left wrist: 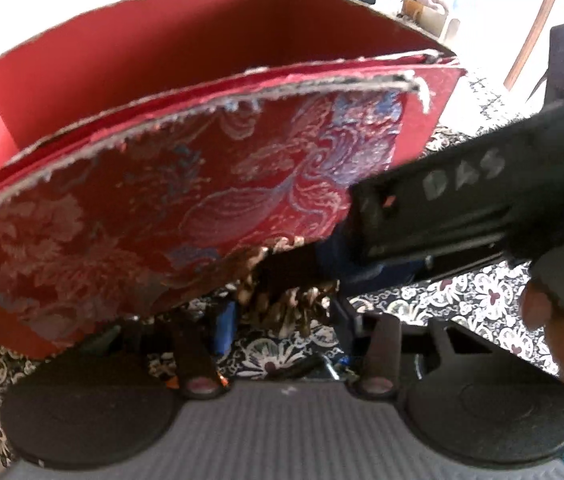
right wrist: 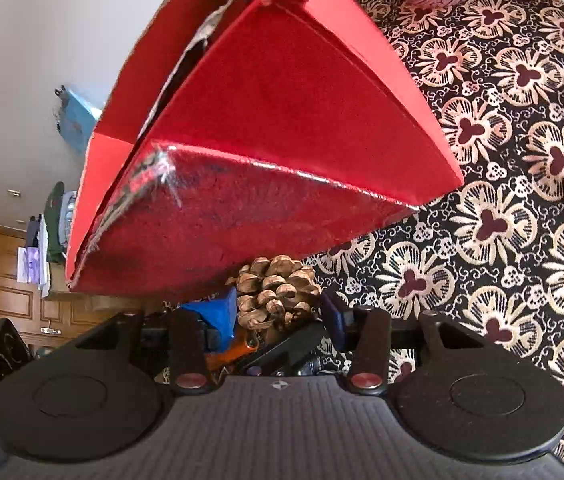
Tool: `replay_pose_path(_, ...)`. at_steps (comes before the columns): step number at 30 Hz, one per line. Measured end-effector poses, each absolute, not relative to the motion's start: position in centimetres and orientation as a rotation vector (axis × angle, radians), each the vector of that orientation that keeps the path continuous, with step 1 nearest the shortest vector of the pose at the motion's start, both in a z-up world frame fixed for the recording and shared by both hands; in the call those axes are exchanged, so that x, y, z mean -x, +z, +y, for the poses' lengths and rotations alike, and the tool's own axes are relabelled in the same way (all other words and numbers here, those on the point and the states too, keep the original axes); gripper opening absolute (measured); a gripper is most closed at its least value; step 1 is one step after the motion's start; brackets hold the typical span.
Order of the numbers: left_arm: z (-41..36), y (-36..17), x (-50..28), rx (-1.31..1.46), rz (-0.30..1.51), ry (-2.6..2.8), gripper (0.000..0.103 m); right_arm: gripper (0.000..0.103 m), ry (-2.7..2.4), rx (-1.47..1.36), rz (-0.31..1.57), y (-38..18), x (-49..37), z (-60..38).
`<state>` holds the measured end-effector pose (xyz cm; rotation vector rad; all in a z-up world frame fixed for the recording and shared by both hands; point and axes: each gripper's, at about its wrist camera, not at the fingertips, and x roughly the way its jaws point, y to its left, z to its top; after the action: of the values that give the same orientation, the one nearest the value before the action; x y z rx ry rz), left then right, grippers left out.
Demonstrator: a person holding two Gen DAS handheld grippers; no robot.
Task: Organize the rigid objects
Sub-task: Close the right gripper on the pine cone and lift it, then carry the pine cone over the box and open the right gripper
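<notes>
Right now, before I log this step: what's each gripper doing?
Left gripper: pine cone between its fingers; grip cannot be told.
Right gripper: closed on the pine cone.

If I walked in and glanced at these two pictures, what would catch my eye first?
The big red box, open-topped, fills the middle of both views; in the left view its near face wears red brocade with pale flowers. Just below it, a brown pine cone sits between the fingers of the right gripper. Under everything lies a black cloth with bold cream flowers.
</notes>
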<state>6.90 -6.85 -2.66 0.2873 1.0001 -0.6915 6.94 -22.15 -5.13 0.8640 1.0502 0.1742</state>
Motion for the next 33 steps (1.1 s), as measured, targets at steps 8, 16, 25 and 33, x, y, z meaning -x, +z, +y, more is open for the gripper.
replay_pose_path(8, -7.7, -1.2, -4.8, -0.318, 0.962, -0.755, 0.047, 0.03, 0.174, -0.86, 1.006, -3.7, -4.2, -23.5)
replay_pose_path(16, -10.4, 2.9, -2.4, -0.33, 0.856, -0.903, 0.046, 0.03, 0.122, -0.806, 0.867, 0.6, 0.5, -26.6)
replay_pose_path(25, -10.7, 9.7, -2.8, -0.28, 0.656, -0.924, 0.045, 0.03, 0.17, -0.691, 0.666, 6.7, -0.8, -26.9)
replay_pose_path(33, -8.7, 11.3, -7.8, -0.269, 0.601, -0.76, 0.045, 0.03, 0.315, -0.636, 0.687, 7.7, -8.9, -24.4)
